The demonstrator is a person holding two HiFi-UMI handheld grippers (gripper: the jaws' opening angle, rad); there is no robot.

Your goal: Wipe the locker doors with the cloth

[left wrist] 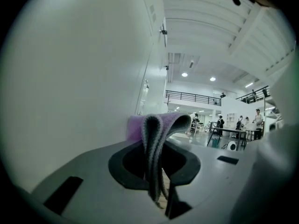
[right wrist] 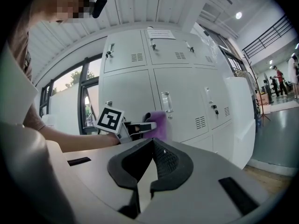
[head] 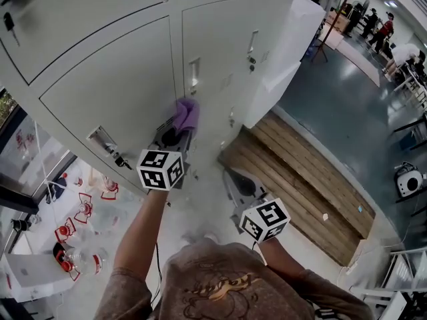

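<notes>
left tongs point(left wrist: 156, 181) clenched on cloth point(left wrist: 161, 125), purple fold pressed to locker door point(head: 127, 85). right tongs point(right wrist: 141, 183) closed, empty, off the lockers. cloth looks soft, light, floppy; likely needs a deep mid-fold pinch against slipping.

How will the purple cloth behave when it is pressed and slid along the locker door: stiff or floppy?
Probably floppy: the purple cloth folds over above the left gripper, whose jaws pinch it. Likely light: that small pinch holds it. Its ribbed weave should drag, not slip, on the locker door.
</notes>
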